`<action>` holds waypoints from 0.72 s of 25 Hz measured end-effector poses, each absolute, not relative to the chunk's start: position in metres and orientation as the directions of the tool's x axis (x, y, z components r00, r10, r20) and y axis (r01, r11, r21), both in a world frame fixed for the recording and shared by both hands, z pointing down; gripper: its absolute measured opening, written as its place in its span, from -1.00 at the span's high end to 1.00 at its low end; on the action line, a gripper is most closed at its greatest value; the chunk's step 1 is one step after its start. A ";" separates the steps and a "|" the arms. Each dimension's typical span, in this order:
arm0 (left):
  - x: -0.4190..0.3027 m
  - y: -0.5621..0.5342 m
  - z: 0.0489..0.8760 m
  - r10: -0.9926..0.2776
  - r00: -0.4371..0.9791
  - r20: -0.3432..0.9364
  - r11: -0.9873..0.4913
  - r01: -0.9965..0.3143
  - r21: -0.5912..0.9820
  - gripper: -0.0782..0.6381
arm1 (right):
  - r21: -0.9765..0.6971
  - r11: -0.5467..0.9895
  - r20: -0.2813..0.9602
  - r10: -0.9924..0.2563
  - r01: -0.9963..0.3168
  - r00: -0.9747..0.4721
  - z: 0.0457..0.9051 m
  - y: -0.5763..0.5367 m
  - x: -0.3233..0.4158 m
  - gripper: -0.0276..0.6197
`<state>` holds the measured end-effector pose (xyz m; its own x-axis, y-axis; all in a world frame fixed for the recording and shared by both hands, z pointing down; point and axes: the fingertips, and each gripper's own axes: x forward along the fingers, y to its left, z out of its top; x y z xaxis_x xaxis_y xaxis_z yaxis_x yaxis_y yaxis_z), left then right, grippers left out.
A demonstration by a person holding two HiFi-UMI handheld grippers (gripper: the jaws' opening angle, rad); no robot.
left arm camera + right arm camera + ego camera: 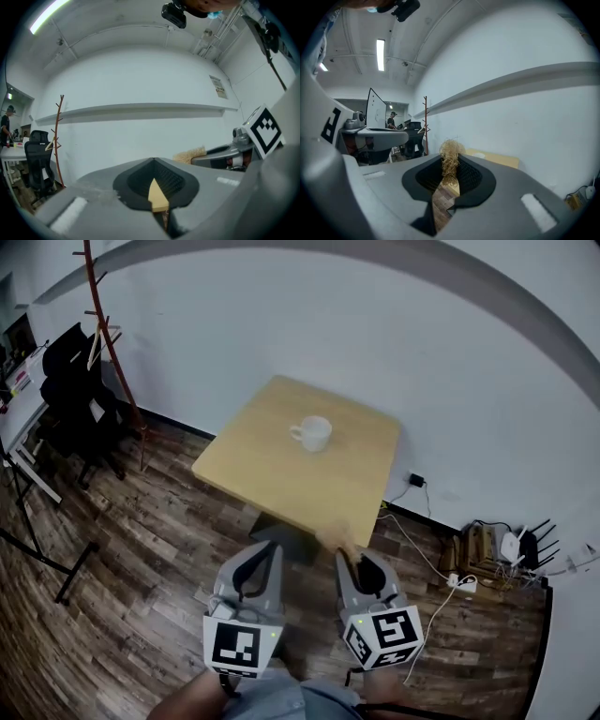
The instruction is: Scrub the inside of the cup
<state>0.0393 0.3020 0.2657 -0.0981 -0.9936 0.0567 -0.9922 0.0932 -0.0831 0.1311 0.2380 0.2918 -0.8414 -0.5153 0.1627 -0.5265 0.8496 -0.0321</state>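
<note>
Head view looks steeply down on a square wooden counter (281,465) that stands on a plank floor (141,549) against a white wall (309,315). The white cup (312,433) sits upright on the counter's far half with its handle to the left, and nothing touches it. Both tools are at the near side of the scene, by the counter's near edge and well apart from the cup.

The left hand-held gripper (272,549) has its jaws closed together with nothing between them. In the left gripper view only a sliver of tan counter top shows through the slit behind the tips. The right hand-held gripper (349,557) is clamped on a brush (450,157), whose straw-coloured bristles stick out past the jaw tips toward the counter. The two tools lie side by side, both pointing roughly level at the wall.

At the far left, a coat stand (112,343) and a black chair (70,390) stand near the wall. At the right, a power strip (464,583) lies on the floor.
</note>
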 end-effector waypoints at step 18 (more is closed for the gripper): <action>-0.014 0.231 0.279 -0.998 0.004 0.064 -0.007 -0.999 -0.054 0.73 | 0.004 0.805 0.160 -0.586 -0.593 -0.794 0.283 0.176 0.085 0.71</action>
<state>-0.0145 0.2307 0.2786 0.0035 -0.9979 0.0639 -0.9985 -0.0070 -0.0540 0.0847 0.1755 0.2832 -0.7942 -0.5862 0.1602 -0.5934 0.8049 0.0036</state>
